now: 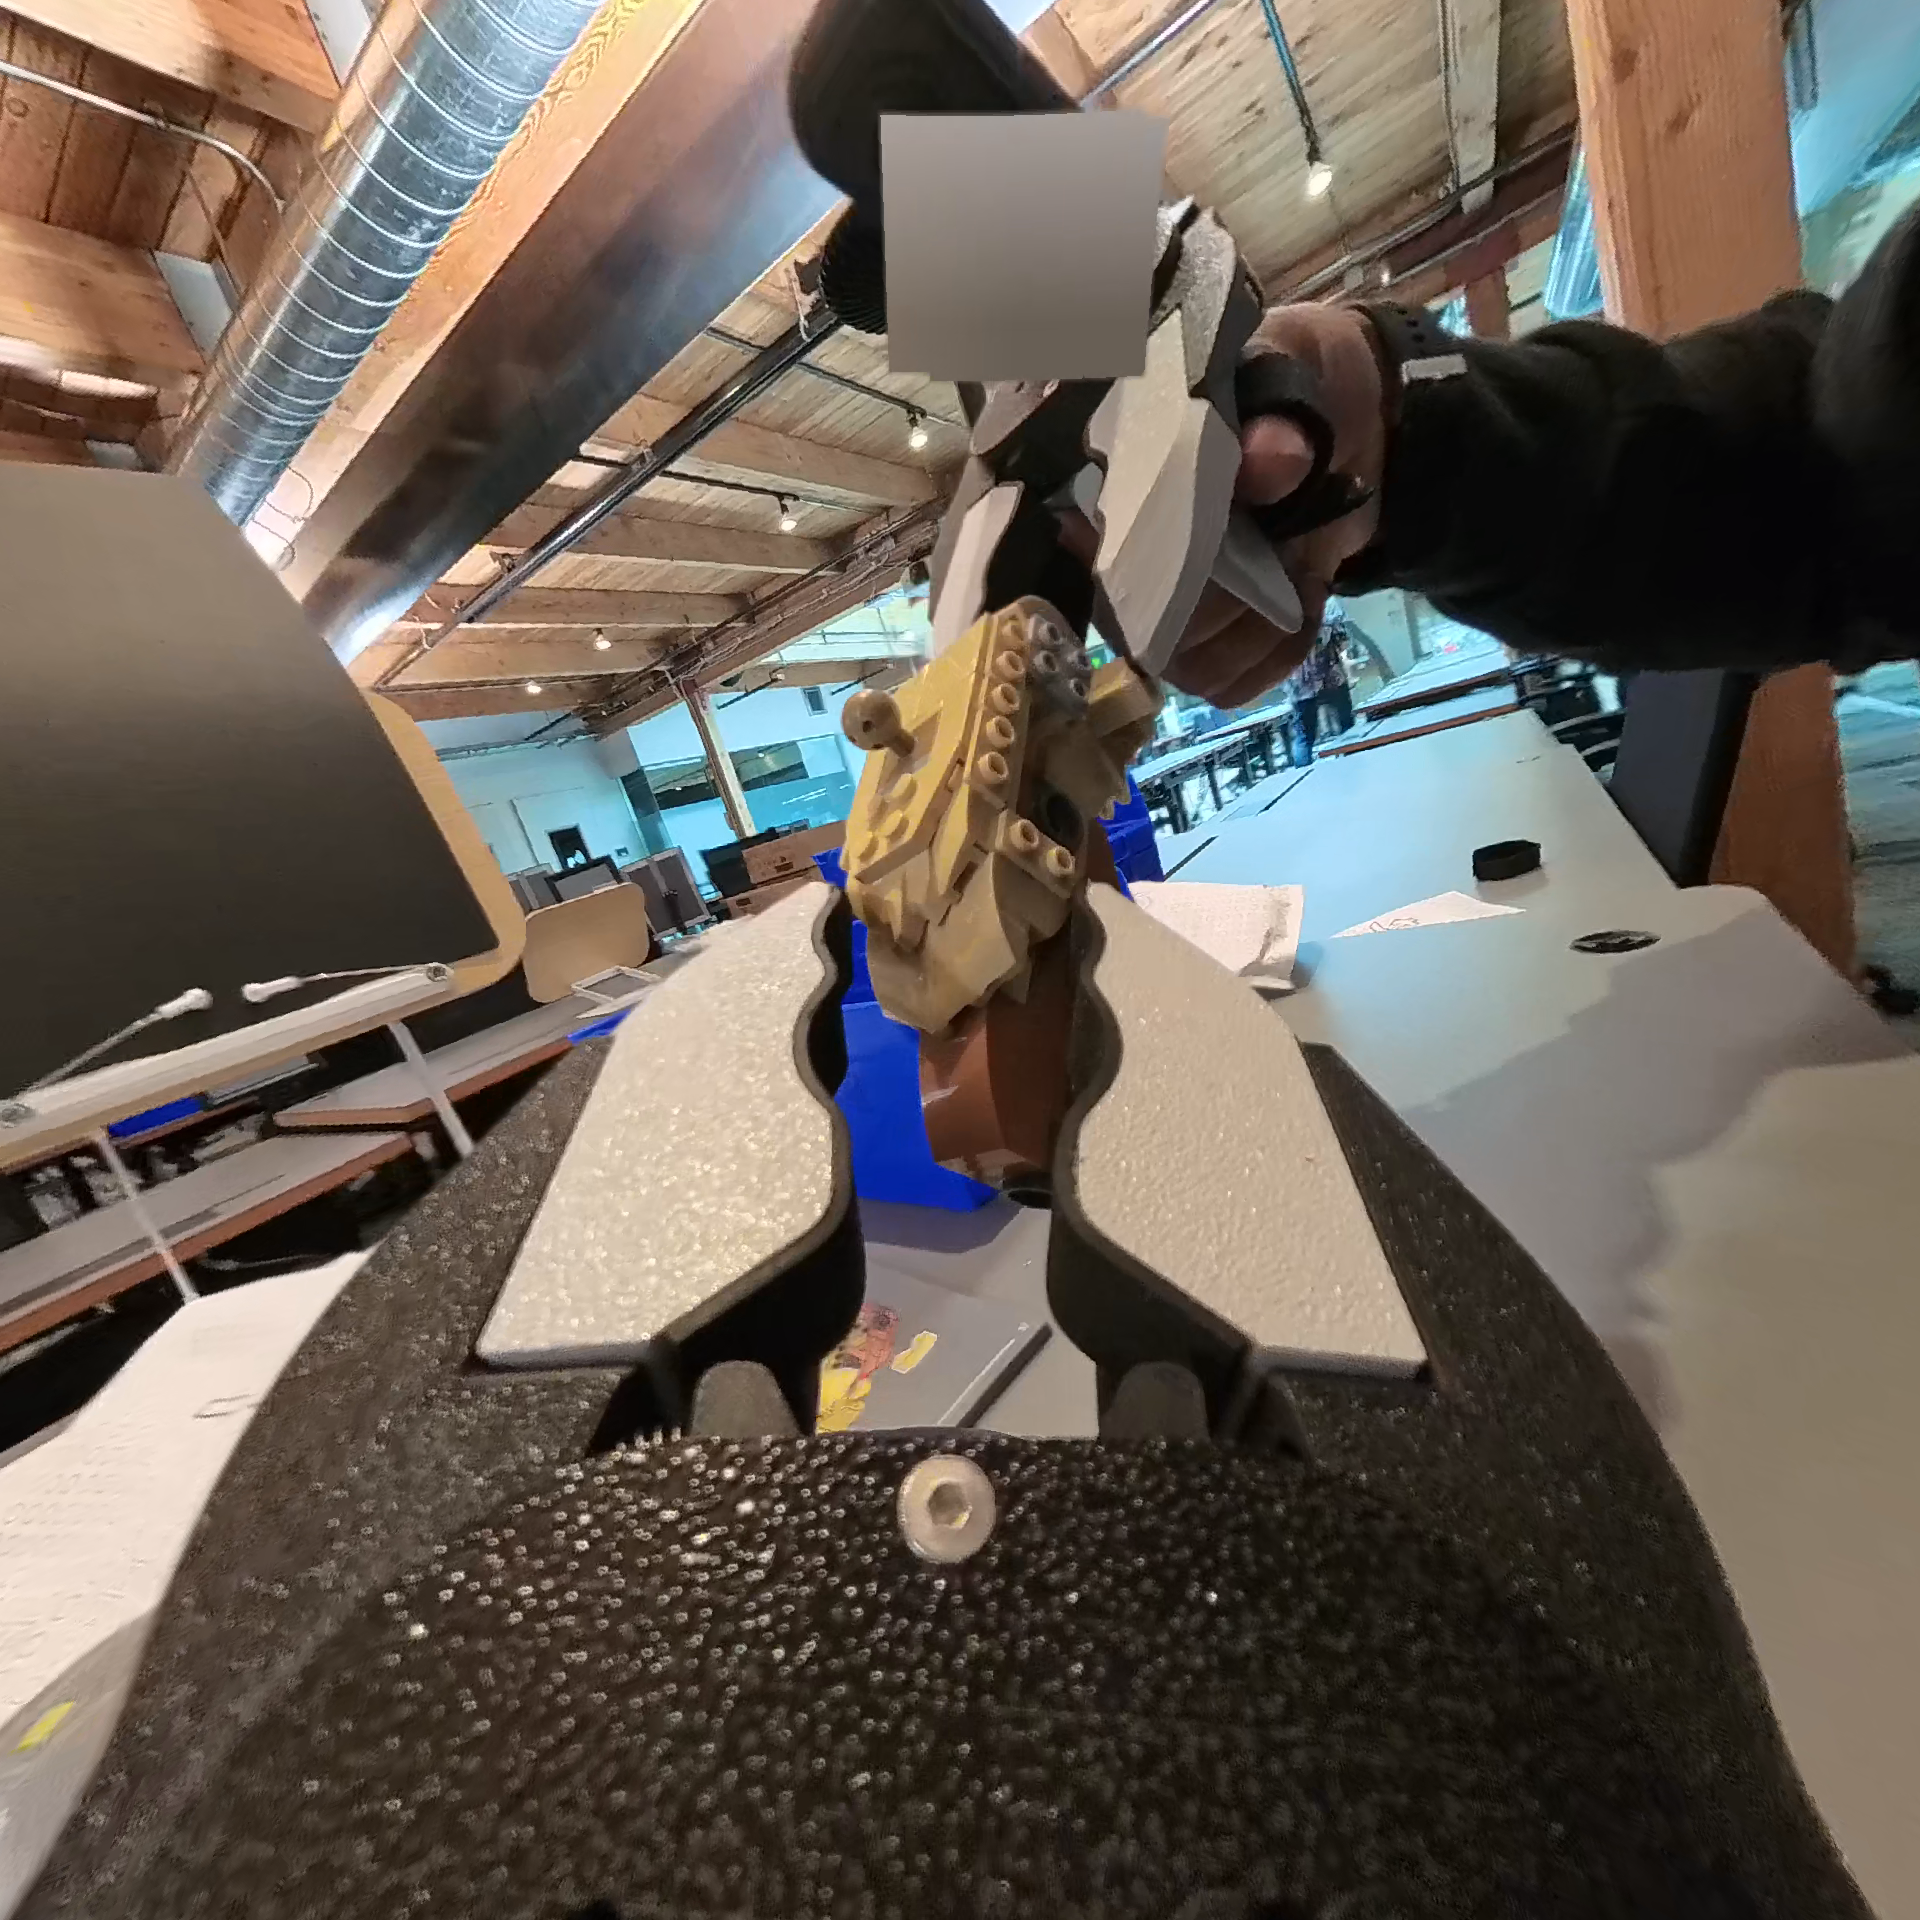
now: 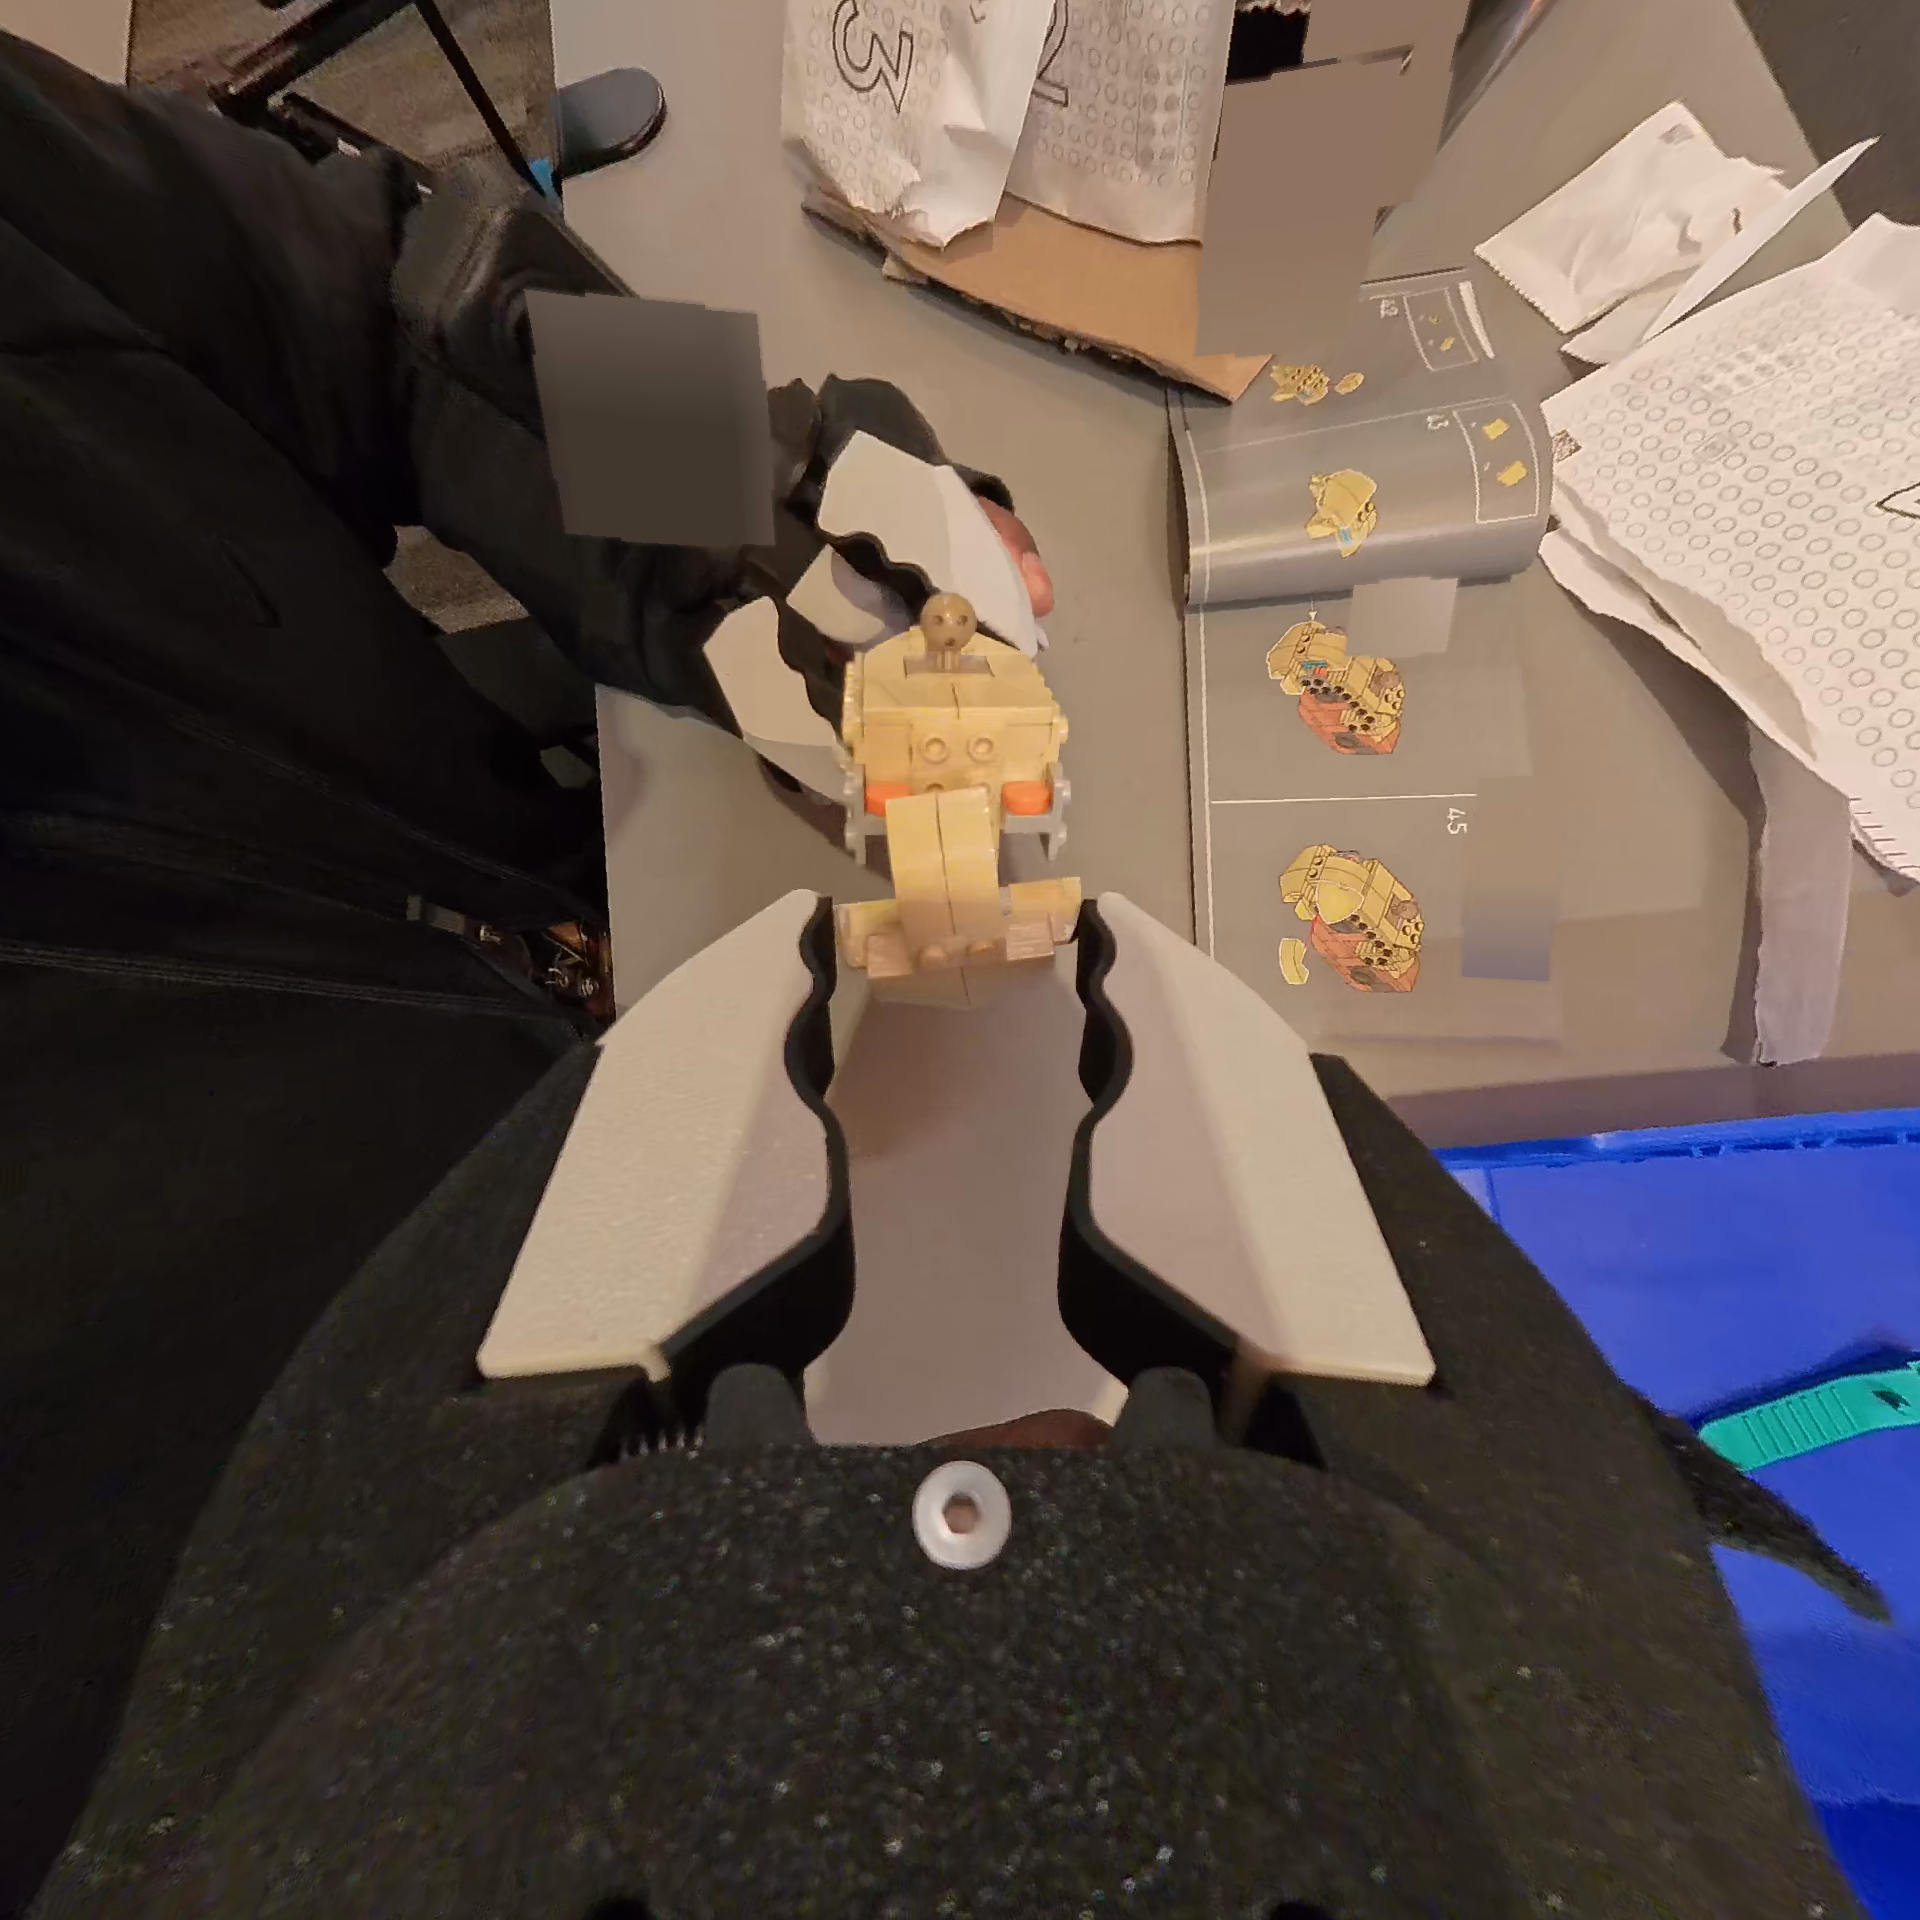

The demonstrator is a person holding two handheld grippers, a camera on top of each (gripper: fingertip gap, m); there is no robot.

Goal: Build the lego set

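A tan brick model (image 1: 956,810) with a brown lower part (image 1: 997,1081) and a ball-ended peg is held up in the air. My left gripper (image 1: 961,914) is shut on its lower body, and both pads touch it. My right gripper (image 1: 1039,644) comes from above and closes on the model's top end. In the right wrist view the model (image 2: 956,717) shows orange studs and grey clips. My right gripper (image 2: 956,925) is shut on its near tan end, with pads against both sides. My left gripper (image 2: 925,707) grips the far end of the model.
An open instruction booklet (image 2: 1351,727) lies on the grey table (image 2: 935,1195) to the right. A blue bin (image 2: 1662,1299) holding a teal tool (image 2: 1808,1429) is at the near right. White paper bags (image 2: 935,104), cardboard (image 2: 1091,281) and loose papers (image 2: 1714,416) lie farther off. A person's dark sleeve (image 2: 208,520) is on the left. There is about 5 cm between the tips of the two grippers.
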